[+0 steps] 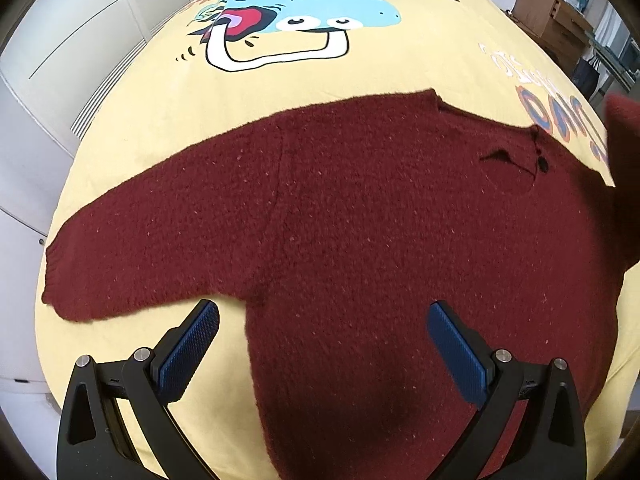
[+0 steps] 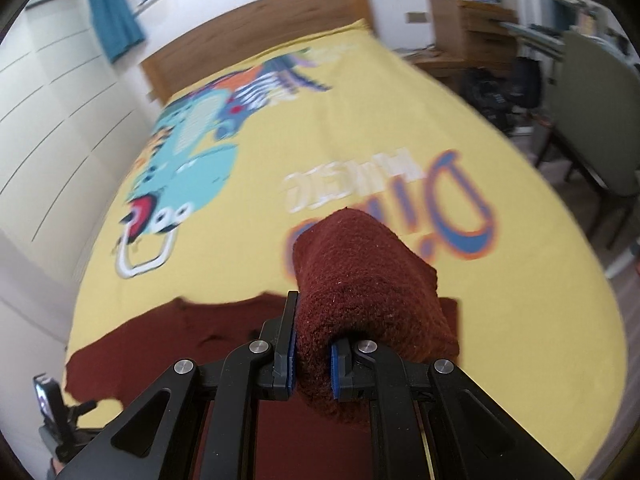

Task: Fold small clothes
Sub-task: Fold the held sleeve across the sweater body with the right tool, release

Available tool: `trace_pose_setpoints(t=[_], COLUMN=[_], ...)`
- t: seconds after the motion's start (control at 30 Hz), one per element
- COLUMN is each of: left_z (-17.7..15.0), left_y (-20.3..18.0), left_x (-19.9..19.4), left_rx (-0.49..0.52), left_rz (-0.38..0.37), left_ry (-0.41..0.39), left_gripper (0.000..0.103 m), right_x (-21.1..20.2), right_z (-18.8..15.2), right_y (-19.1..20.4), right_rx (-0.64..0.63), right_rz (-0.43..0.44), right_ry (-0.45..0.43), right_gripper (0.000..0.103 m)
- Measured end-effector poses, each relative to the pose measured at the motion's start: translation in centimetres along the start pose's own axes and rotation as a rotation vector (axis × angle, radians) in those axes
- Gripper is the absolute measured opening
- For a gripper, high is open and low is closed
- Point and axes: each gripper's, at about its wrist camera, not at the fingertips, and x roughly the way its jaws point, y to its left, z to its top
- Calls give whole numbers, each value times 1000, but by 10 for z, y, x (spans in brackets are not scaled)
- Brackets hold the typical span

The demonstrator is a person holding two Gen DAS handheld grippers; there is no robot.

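Observation:
A dark red knit sweater (image 1: pixel 340 208) lies flat on the yellow bedspread (image 1: pixel 380 68), one sleeve (image 1: pixel 132 256) stretched out to the left. My left gripper (image 1: pixel 322 344) is open and empty, hovering over the sweater's lower body, its blue pads (image 1: pixel 188 350) spread wide. My right gripper (image 2: pixel 312 356) is shut on the sweater's other sleeve (image 2: pixel 360 280) and holds it lifted above the body (image 2: pixel 192 332). The raised sleeve also shows at the right edge of the left wrist view (image 1: pixel 622 120).
The bed carries a cartoon dinosaur print (image 1: pixel 296 12) and has a wooden headboard (image 2: pixel 256 28). White cabinets (image 1: pixel 60 60) stand to the left. Wooden furniture (image 2: pixel 468 28) and a chair (image 2: pixel 592 128) stand to the right. The left gripper shows at the lower left of the right view (image 2: pixel 52 412).

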Motion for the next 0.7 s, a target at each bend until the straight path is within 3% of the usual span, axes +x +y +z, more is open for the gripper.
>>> trace_pose_setpoints(t=[0.2, 0.37, 0.5, 0.6, 0.67, 0.7], left_z=[0, -1, -3, -5, -6, -7], left_y=[12, 16, 14, 12, 10, 8], left_x=[-1, 4, 7, 8, 8, 8], left_rx=[1, 12, 24, 32, 42, 48], left_rz=[14, 33, 47, 51, 56, 58], left_ry=[-1, 10, 19, 24, 27, 27], left_gripper=[102, 102, 102, 102, 102, 102], right_x=[68, 112, 129, 133, 133, 130], right_z=[-42, -96, -123, -133, -136, -136], right_y=[60, 69, 66, 63, 64, 63], right_rx=[-56, -101, -116, -128, -148, -154], right_rz=[42, 9, -31, -42, -63, -67], right_ry=[147, 293, 351, 371, 379, 368], right_gripper=[12, 13, 17, 40, 71, 73])
